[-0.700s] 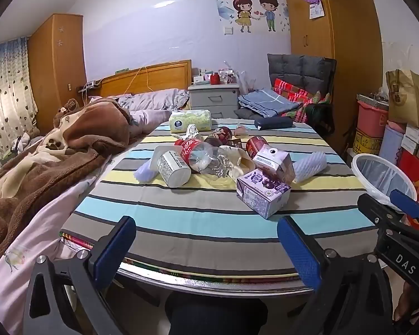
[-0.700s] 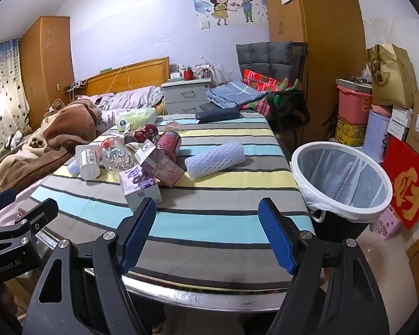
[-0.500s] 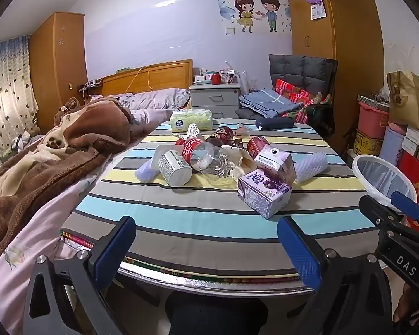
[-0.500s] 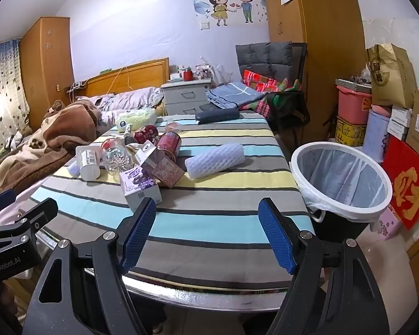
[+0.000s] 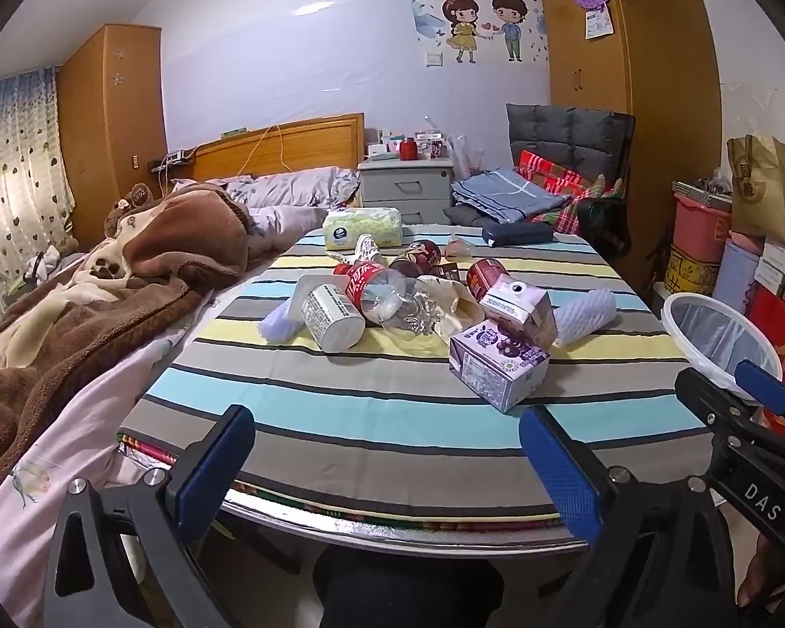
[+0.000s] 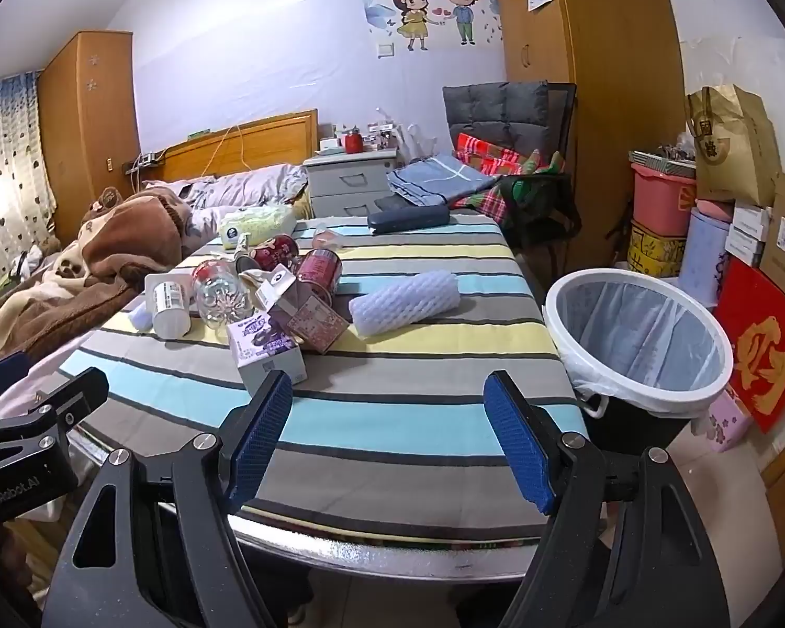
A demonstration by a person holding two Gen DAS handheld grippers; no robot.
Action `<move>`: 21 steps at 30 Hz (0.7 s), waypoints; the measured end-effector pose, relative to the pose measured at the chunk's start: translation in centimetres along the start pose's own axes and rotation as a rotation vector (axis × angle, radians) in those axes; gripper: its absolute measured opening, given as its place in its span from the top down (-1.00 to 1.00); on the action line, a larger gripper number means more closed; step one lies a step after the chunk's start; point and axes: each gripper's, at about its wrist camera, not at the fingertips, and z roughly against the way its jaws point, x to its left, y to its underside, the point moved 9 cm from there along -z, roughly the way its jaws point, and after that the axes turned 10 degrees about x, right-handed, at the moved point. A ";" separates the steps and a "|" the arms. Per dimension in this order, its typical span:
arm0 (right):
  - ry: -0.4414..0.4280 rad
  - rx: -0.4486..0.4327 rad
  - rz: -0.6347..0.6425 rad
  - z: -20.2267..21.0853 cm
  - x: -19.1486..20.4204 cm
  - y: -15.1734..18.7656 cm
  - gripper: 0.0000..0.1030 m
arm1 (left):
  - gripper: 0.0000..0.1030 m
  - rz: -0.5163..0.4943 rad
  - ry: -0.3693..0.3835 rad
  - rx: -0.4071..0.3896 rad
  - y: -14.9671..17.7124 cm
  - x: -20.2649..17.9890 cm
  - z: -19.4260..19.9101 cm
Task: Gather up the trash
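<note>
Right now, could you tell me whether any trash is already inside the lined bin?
No, the lined bin beside the table shows only its bare white liner.

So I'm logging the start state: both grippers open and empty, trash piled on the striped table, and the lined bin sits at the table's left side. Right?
Not quite: the bin stands off the table's right side, as the right wrist view shows. The rest holds: the left gripper and right gripper are open and empty, and the trash, such as the purple carton, lies on the table.

Home bedroom: bed [image 5: 131, 272], nightstand [image 5: 405, 183], wardrobe [image 5: 110, 120].
</note>
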 end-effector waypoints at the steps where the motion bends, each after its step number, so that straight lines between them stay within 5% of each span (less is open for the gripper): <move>1: 0.000 -0.001 0.001 0.0 0.0 0.0 -0.50 | -0.99 0.001 -0.002 -0.002 -0.1 0.0 0.1; 21: 0.004 -0.001 -0.003 0.0 -0.1 0.0 -0.50 | -0.99 0.000 -0.006 -0.006 -0.2 -0.1 0.3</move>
